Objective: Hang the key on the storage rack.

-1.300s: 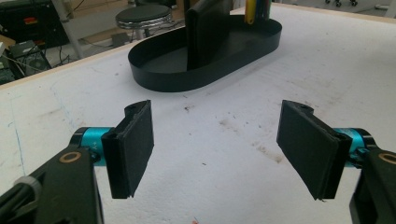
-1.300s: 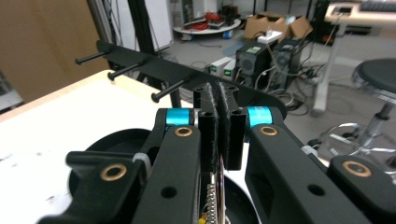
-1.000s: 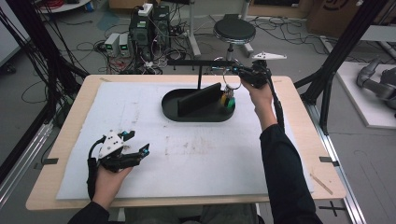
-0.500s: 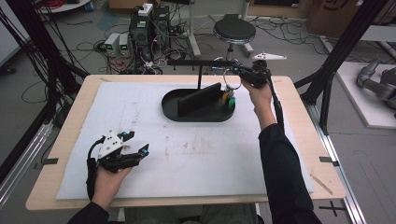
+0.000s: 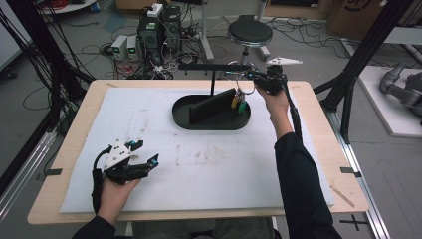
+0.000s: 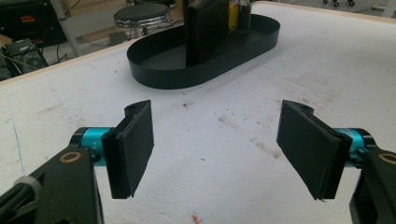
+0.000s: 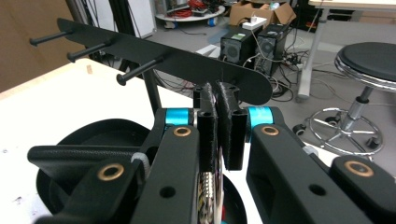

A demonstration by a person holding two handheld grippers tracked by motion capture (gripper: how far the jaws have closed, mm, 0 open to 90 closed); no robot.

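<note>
Keys (image 5: 239, 102) hang pinched in right hand-held gripper (image 5: 255, 79).

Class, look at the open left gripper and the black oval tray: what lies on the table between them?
Nothing: in the left gripper view, bare, lightly stained white mat runs from the left gripper to the black oval tray.

**What you can't really make out here**

In the right gripper view, the right gripper (image 7: 218, 135) covers most of the key bunch (image 7: 208, 193), cut off at the bottom edge. In the high view the key ring (image 5: 243, 79) is too small to read. The tray (image 6: 154, 70) hides behind its divider (image 6: 205, 28) in the left gripper view.
</note>
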